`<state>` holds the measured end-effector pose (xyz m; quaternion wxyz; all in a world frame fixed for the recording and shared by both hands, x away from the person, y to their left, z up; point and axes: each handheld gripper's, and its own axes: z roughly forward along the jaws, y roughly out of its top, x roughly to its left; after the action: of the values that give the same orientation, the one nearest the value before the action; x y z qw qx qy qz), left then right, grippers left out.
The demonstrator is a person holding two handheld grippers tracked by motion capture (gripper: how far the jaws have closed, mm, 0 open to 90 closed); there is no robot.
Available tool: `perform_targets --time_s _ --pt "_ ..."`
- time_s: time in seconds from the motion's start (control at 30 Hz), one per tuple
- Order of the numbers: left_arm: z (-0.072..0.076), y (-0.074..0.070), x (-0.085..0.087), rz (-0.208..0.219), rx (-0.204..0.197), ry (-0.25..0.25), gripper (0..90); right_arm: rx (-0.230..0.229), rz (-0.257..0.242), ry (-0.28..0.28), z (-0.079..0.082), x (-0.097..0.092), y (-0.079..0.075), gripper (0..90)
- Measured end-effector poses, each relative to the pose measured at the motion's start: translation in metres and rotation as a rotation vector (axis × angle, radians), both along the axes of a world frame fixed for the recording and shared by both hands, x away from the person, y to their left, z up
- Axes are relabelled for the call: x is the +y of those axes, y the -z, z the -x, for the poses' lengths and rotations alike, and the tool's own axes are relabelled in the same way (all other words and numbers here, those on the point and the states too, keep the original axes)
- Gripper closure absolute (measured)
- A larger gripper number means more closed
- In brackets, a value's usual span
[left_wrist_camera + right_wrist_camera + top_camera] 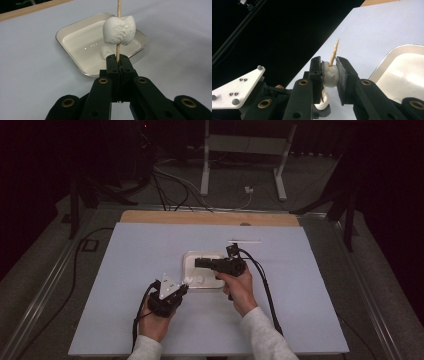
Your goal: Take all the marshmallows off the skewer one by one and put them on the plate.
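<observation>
Left gripper (117, 61): jaws pressed fully together on the base of a wooden skewer (119, 6), stick upright, one marshmallow (120, 30) already threaded partway up. Right gripper (329, 66): jaws part-closed, squeezing a second marshmallow (330, 75) from both sides, sharp skewer tip poking out above it. Below that, another white lump on the stick, most likely the first marshmallow.

Outward now: both grippers meeting just off the near left corner of the tray (189, 259), left hand (155, 322) low toward the near edge of the desk (125, 250), right hand (240, 287) reaching across over the tray. One more marshmallow (107, 52) lying in the white tray. A thin white stick (245, 241) farther back, toward the far edge.

Step in hand, by the look of it: threading number two. Next move calling for a straight push down the stick, left grip firm, then release without dragging the sweet back up.
</observation>
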<state>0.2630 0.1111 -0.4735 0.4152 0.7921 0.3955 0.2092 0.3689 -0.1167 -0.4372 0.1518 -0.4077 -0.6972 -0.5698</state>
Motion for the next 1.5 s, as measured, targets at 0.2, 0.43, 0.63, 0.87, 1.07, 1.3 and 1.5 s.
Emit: perform_targets --time_s 0.2,0.43,0.63,0.87,1.07,1.3,1.5 --pt "0.0 0.001 0.0 -0.01 0.0 0.002 90.0 0.002 -0.007 0.01 -0.002 -0.003 -0.001 76.3" --pt "0.001 0.002 0.0 -0.022 0.001 0.008 90.0 0.006 -0.016 0.026 -0.004 -0.009 -0.004 76.7" --pt "0.002 0.003 -0.001 -0.037 -0.001 0.015 90.0 0.002 -0.025 0.042 -0.006 -0.016 -0.006 79.4" --pt "0.001 0.005 0.004 -0.005 0.02 0.007 90.0 -0.055 -0.017 0.032 -0.007 -0.027 -0.016 86.8" --pt "0.002 0.005 -0.001 -0.009 0.022 0.014 90.0 -0.039 -0.011 -0.032 -0.002 -0.011 -0.006 48.6" --pt "0.001 0.005 0.002 0.018 0.02 0.006 90.0 0.004 0.065 -0.098 0.005 0.014 0.013 69.1" --pt "0.0 0.005 0.005 0.027 0.026 0.004 90.0 0.006 0.045 -0.054 0.005 0.013 0.012 82.7"
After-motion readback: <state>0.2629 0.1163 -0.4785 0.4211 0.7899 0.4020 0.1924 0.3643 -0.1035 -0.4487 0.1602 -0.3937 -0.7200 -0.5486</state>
